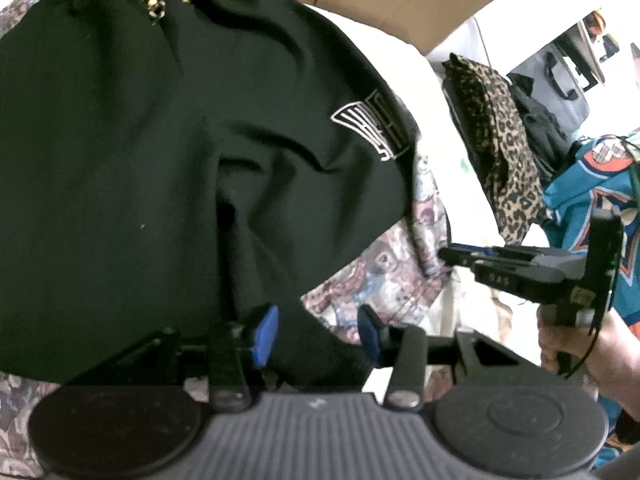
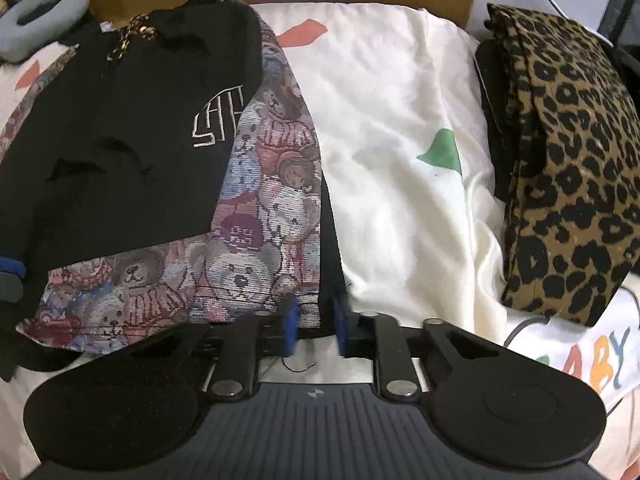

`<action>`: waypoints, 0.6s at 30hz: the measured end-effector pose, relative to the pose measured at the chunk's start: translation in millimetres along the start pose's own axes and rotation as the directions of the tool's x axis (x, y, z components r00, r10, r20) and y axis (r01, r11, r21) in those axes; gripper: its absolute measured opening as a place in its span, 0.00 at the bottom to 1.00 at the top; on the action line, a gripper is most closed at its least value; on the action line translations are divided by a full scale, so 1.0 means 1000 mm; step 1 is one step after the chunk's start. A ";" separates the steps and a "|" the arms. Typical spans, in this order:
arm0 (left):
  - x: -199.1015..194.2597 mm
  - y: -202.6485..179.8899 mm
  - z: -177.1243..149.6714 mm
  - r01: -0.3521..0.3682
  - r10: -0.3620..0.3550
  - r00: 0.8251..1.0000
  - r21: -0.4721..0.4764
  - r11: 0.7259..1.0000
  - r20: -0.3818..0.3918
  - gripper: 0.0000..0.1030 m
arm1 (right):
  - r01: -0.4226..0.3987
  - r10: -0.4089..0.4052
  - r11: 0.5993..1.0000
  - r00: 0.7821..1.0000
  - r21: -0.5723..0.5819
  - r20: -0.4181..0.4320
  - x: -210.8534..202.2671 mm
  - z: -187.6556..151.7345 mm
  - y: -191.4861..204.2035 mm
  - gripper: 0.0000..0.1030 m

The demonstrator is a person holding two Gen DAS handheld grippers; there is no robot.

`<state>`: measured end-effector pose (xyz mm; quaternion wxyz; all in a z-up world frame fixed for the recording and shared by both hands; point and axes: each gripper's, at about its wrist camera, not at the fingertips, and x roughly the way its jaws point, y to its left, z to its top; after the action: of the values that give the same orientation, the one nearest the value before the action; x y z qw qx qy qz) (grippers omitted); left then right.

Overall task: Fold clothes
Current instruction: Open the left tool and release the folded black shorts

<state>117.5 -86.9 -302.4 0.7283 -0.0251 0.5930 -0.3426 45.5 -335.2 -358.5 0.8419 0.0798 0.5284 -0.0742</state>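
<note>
Home bedroom, printed bedsheet (image 2: 400, 120), clothes pile (image 1: 536, 128)

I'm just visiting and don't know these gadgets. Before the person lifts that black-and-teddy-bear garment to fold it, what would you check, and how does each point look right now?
1. Right gripper pinching the teddy-bear hem: ok, the blue pads sit close together on the fabric corner.
2. Left gripper gripping the black garment: not ok, its pads stand apart with black fabric between them.
3. Both grippers at the same near edge: ok, the left wrist view shows the right gripper at the hem beside it.
4. Garment lying flat: not ok, wrinkles show near the white logo.
5. Leopard-print stack clear of the garment: ok, bare cream sheet lies between.
</note>
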 end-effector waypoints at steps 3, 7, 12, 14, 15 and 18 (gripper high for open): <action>-0.002 0.002 -0.003 -0.003 0.003 1.000 -0.003 1.000 -0.003 0.45 | -0.020 0.021 0.999 1.000 0.035 -0.004 -0.005 0.004 -0.006 0.03; -0.003 0.004 -0.007 -0.009 0.009 1.000 -0.001 1.000 -0.008 0.45 | -0.010 0.009 1.000 1.000 0.026 0.020 -0.021 0.005 -0.011 0.03; -0.006 0.004 -0.010 0.017 -0.016 1.000 0.013 1.000 -0.010 0.46 | 0.010 -0.013 0.999 0.998 0.052 0.065 -0.050 0.012 -0.025 0.03; -0.007 0.003 -0.011 0.043 -0.042 0.999 0.027 0.999 -0.010 0.51 | 0.015 -0.021 0.998 0.997 0.067 0.081 -0.061 0.016 -0.032 0.02; -0.007 0.001 -0.013 0.041 -0.040 0.999 0.045 0.998 -0.014 0.53 | 0.018 -0.024 0.997 0.996 0.069 0.088 -0.066 0.018 -0.034 0.02; -0.006 -0.006 -0.018 0.026 -0.024 0.999 0.100 0.995 -0.027 0.54 | 0.024 -0.031 0.997 0.994 0.072 0.106 -0.076 0.025 -0.039 0.02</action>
<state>98.7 -81.6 -300.3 0.7166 0.0084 0.5840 -0.3812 26.4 -375.2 -281.7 0.8646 0.0982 0.4807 -0.1087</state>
